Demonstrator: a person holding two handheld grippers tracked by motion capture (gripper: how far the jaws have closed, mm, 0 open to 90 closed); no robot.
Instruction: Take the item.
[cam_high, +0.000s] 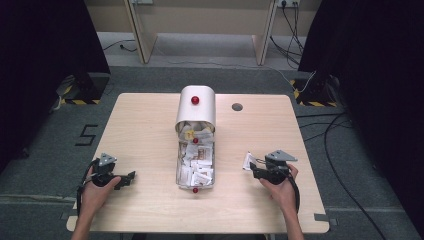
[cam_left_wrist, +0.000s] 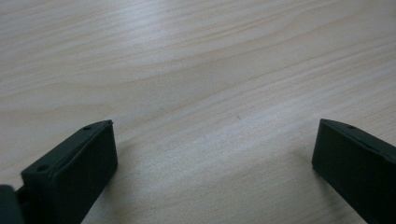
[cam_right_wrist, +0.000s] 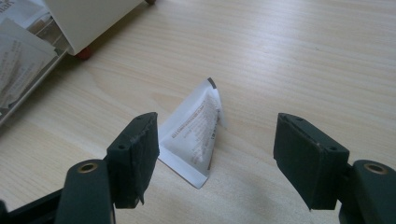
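A clear box (cam_high: 178, 167) full of several white sachets lies in the middle of the table, its white lid (cam_high: 204, 111) with a red knob (cam_high: 195, 100) raised at the far end. One white sachet (cam_high: 248, 161) (cam_right_wrist: 194, 135) lies flat on the wood to the right of the box. My right gripper (cam_high: 253, 171) (cam_right_wrist: 217, 154) is open just behind that sachet, its jaws wide apart and clear of it. My left gripper (cam_high: 132, 177) (cam_left_wrist: 215, 154) is open over bare wood at the front left, holding nothing.
The white box corner (cam_right_wrist: 88, 18) and a red foot (cam_right_wrist: 84, 53) stand to the far left in the right gripper view. A round grey grommet (cam_high: 237, 106) sits in the tabletop behind the box. Black curtains flank the table, and cables lie on the floor at the right.
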